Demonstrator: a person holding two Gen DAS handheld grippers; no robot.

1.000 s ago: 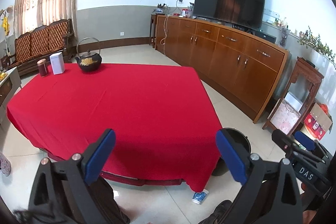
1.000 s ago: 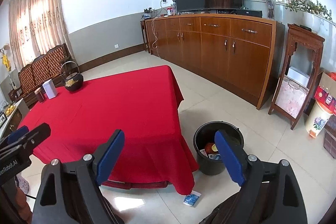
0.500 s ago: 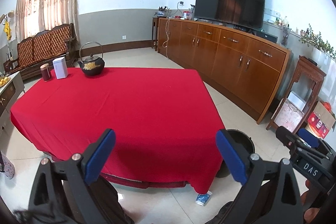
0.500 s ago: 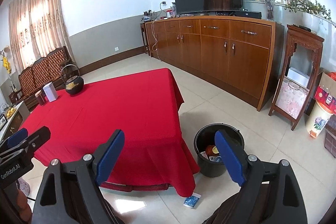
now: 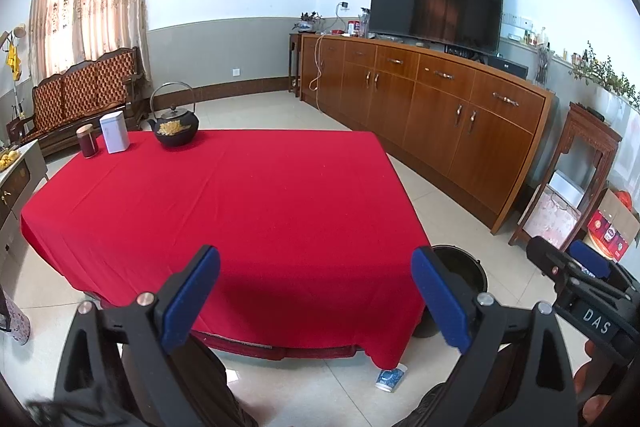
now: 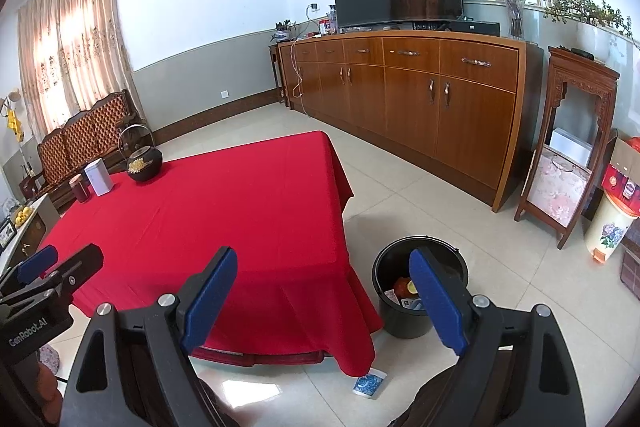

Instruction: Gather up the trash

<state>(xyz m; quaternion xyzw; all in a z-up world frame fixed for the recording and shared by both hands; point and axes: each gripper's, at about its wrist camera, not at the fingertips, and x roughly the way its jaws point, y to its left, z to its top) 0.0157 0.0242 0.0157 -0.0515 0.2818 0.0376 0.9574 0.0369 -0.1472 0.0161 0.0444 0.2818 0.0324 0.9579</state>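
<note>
On my left wrist view, at about 4 o'clock, I read "DAS" in white capitals on the black body of the right gripper (image 5: 592, 291). On my right wrist view, at about 8 o'clock, I read "GenRobot.AI" in white on the black body of the left gripper (image 6: 36, 279). Printing on the red box (image 6: 622, 183) at 3 o'clock is too small for me to read.

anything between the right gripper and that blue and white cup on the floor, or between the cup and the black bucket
Nothing visible blocks either path. The small blue-and-white paper cup lies on bare tile just beside the hanging corner of the red tablecloth, below the open right gripper. Open floor separates it from the black plastic bucket.
</note>
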